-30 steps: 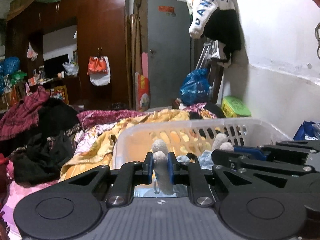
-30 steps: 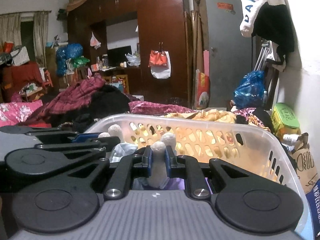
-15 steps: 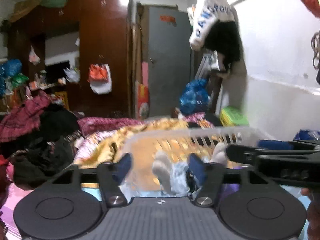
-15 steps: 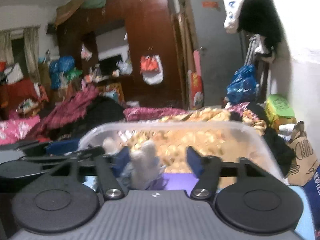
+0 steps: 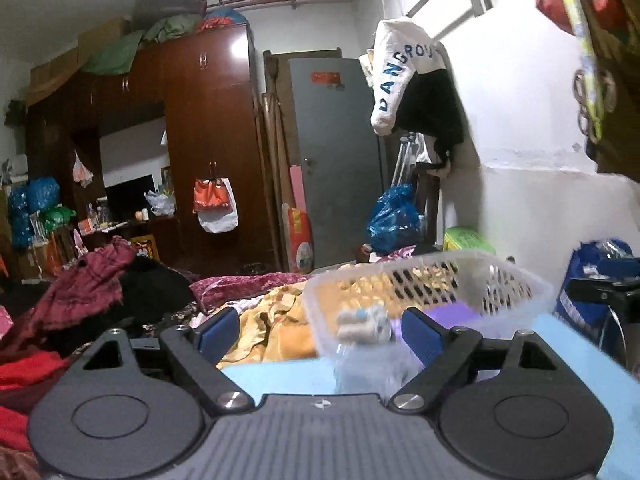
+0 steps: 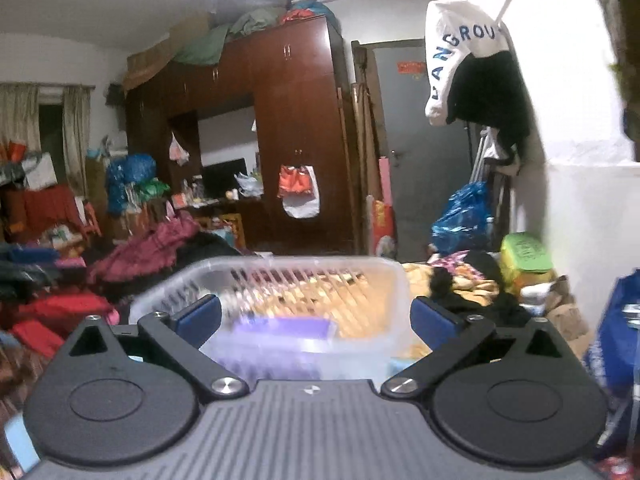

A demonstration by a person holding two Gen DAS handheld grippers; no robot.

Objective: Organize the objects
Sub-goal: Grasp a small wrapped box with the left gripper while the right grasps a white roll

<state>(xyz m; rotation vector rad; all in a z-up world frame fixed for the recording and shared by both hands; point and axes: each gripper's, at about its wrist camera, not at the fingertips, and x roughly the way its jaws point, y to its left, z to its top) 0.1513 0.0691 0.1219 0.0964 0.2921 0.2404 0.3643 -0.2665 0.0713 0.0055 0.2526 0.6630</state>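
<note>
A translucent white basket (image 5: pixel 448 276) with a slotted wall sits on a pale blue surface (image 5: pixel 276 376). A white and pale blue cloth bundle (image 5: pixel 362 322) lies inside it at the near left, beside something purple (image 5: pixel 452 314). My left gripper (image 5: pixel 318 332) hangs in front of the basket, its jaws opening, with no pad touching the bundle. In the right wrist view the basket (image 6: pixel 304 266) is blurred, with the purple thing (image 6: pixel 280 332) in its bottom. My right gripper (image 6: pixel 316 318) faces it, jaws opening wide, nothing gripped.
Heaped clothes (image 5: pixel 92 292) and a yellow blanket (image 5: pixel 276 320) lie left of the basket. A green box (image 6: pixel 524 252), a blue plastic bag (image 6: pixel 460 216) and a blue bag (image 5: pixel 588 280) stand by the white wall on the right. A dark wardrobe (image 5: pixel 208 140) and a grey door (image 5: pixel 336 160) stand behind.
Both grippers were shut on the white cloth over the basket. They have opened and let it go, then drawn back. The cloth now lies in the basket.
</note>
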